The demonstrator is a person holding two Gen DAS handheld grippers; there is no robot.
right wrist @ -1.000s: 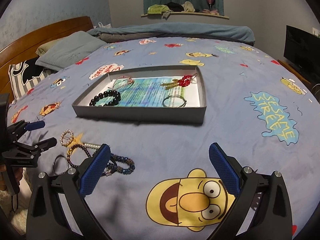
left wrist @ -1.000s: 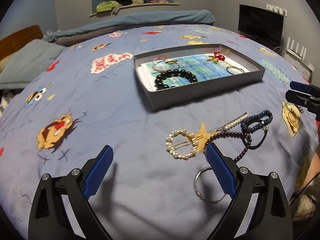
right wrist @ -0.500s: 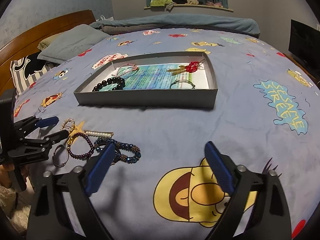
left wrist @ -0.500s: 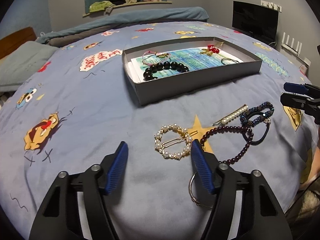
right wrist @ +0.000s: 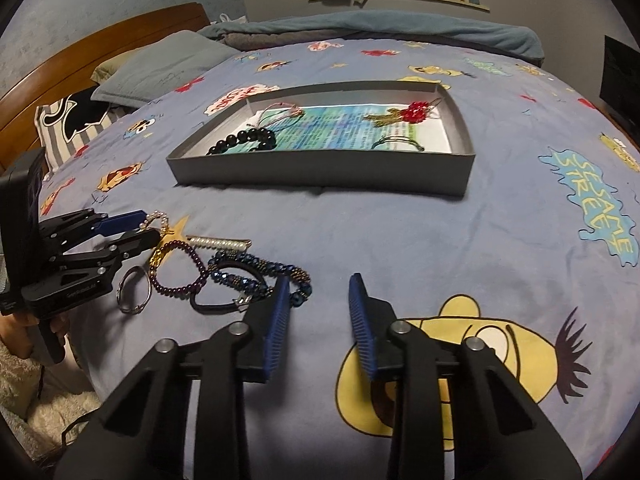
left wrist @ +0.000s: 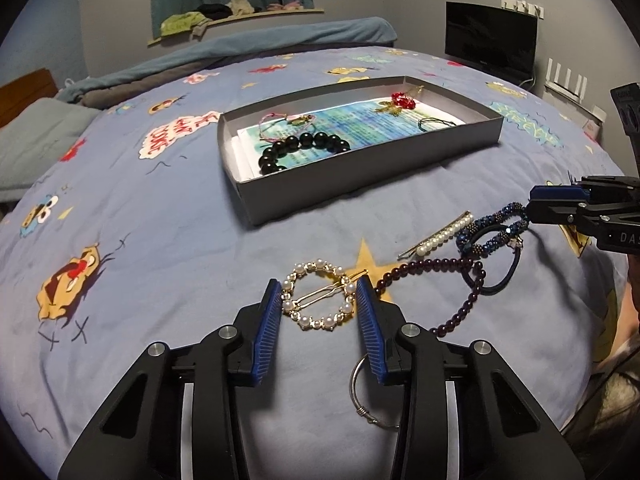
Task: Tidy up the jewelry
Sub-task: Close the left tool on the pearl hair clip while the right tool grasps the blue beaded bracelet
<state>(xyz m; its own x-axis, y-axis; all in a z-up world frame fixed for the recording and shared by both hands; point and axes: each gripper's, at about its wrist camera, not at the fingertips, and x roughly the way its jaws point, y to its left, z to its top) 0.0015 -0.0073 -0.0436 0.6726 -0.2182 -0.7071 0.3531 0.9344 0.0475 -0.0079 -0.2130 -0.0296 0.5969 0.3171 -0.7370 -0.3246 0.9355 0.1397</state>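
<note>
My left gripper (left wrist: pixel 318 300) straddles a round pearl hair clip (left wrist: pixel 319 301) on the blue bedspread, its jaws open and close to the clip's sides. To its right lie a purple bead bracelet (left wrist: pixel 448 276), a pearl bar clip (left wrist: pixel 444 236), a blue beaded bracelet (left wrist: pixel 490 230) with a dark hair tie, and a silver ring (left wrist: pixel 362 388). My right gripper (right wrist: pixel 318 306) is open, low over the bedspread just right of the blue beaded bracelet (right wrist: pixel 260 272). The grey tray (left wrist: pixel 360 188) holds a black bead bracelet (left wrist: pixel 304 146) and other pieces.
The tray (right wrist: pixel 320 176) sits mid-bed beyond the loose jewelry. Pillows (right wrist: pixel 164 68) and a wooden headboard (right wrist: pixel 100 44) lie at the far left in the right wrist view. A monitor (left wrist: pixel 490 40) stands beyond the bed's right edge.
Both grippers have narrowed their jaws and moved forward and down. The left now brackets the pearl hair clip; the right has come up beside the blue beaded bracelet.
</note>
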